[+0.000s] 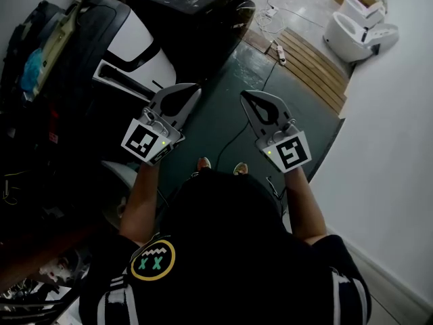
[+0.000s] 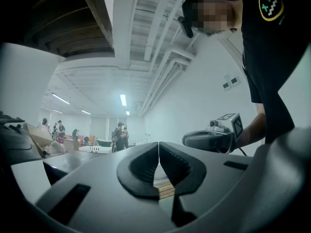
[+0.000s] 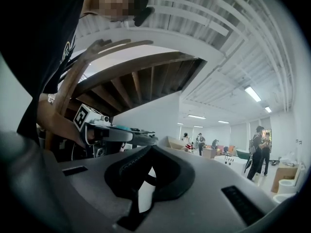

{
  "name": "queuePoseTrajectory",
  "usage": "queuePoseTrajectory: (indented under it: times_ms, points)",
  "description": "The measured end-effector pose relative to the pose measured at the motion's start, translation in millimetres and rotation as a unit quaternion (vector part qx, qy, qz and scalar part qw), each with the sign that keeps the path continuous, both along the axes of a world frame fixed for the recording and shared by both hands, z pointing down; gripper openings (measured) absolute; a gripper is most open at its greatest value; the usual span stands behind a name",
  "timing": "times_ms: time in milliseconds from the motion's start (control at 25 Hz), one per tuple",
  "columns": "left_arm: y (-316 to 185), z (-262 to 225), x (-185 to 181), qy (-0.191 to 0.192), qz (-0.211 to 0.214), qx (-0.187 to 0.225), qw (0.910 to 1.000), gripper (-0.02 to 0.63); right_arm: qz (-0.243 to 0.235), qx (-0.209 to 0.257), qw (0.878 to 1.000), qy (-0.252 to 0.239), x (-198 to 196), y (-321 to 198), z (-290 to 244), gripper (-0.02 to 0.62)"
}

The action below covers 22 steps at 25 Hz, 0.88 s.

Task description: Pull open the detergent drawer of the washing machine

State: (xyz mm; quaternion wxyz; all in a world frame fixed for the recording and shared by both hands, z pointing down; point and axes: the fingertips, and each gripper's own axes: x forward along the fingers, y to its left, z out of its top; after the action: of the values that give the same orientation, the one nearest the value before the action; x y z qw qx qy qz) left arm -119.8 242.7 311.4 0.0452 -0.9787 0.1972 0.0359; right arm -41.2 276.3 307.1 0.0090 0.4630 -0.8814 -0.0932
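I hold both grippers level at chest height over a dark green floor. In the head view my left gripper (image 1: pixel 196 87) is shut with nothing in it, and my right gripper (image 1: pixel 244 95) is shut and empty too. In the left gripper view the jaws of the left gripper (image 2: pixel 158 143) meet at their tips, with the right gripper (image 2: pixel 214 135) beside them. The right gripper (image 3: pixel 151 147) shows its jaws closed, with the left gripper (image 3: pixel 114 132) to its left. A dark boxy appliance (image 1: pixel 193 9) stands ahead. I cannot make out a detergent drawer in any view.
A black and white machine (image 1: pixel 128 49) and dark clutter fill the left side. A wooden pallet (image 1: pixel 311 63) and white toilets (image 1: pixel 358 26) sit at the far right by a white wall (image 1: pixel 392 161). A cable (image 1: pixel 233 137) runs along the floor. Several people (image 3: pixel 257 149) stand far off.
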Motion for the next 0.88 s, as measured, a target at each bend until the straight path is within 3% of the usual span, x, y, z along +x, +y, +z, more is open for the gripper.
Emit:
queuePoseTrajectory:
  times_ms: [160, 280, 520, 800, 880]
  points:
    - [-1.4, 4.2, -1.9, -0.015, -0.002, -0.006, 0.9999, 0.021, 0.000, -0.003, 1.000, 0.000, -0.3, -1.5, 0.7, 0.056]
    - [1.7, -0.6, 0.1, -0.004, 0.001, -0.006, 1.0000, 0.021, -0.003, -0.009, 1.000, -0.002, 0.1, -1.1, 2.7, 0.107]
    - [2.6, -3.2, 0.8, 0.005, 0.002, -0.003, 1.0000, 0.021, -0.010, -0.018, 1.000, -0.007, 1.4, -0.5, 2.0, 0.302]
    - [0.8, 4.4, 0.2, -0.014, -0.006, -0.008, 0.9999, 0.021, -0.017, -0.022, 1.000, -0.003, 0.6, -4.0, 8.1, 0.547]
    - [-1.0, 7.3, -1.4, -0.015, -0.009, -0.004, 0.9998, 0.021, -0.022, -0.021, 1.000, -0.003, -1.2, -3.2, 9.3, 0.580]
